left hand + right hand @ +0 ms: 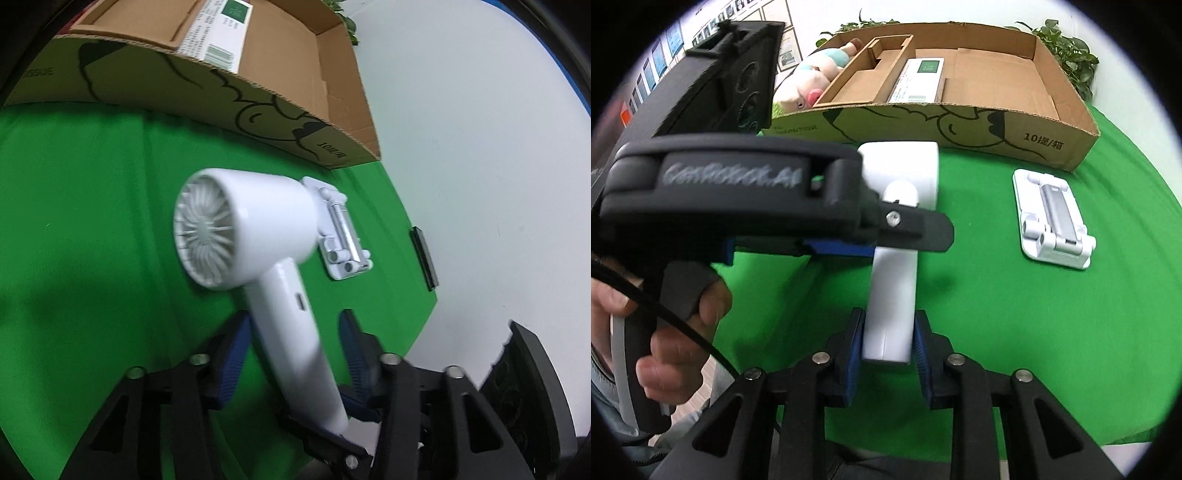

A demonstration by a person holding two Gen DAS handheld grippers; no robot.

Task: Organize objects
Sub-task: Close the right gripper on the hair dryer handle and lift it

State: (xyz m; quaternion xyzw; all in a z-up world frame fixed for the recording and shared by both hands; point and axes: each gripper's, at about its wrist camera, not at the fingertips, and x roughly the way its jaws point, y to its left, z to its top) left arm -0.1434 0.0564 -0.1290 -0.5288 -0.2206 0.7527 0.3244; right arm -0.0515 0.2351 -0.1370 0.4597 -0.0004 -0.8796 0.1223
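A white hair dryer [258, 229] lies on the green cloth [92, 221], its fan grille toward the left wrist camera. Its handle runs slantwise between the fingers of my left gripper [295, 332], with green showing on both sides of it, so the jaws stand open around it. In the right wrist view my right gripper [886, 343] is shut on the end of the hair dryer [894, 295] handle, both blue pads against its sides. The left gripper [923, 240] reaches in from the left across the handle higher up. A hand [683, 314] holds its grip.
An open cardboard box [960, 125] stands behind the dryer with a white-and-green carton [919, 81] inside. A white folded phone stand [1052, 218] lies to the right. A plush toy [812, 81] and plants [1071, 55] sit behind the box. A small black object [424, 254] lies at the cloth's edge.
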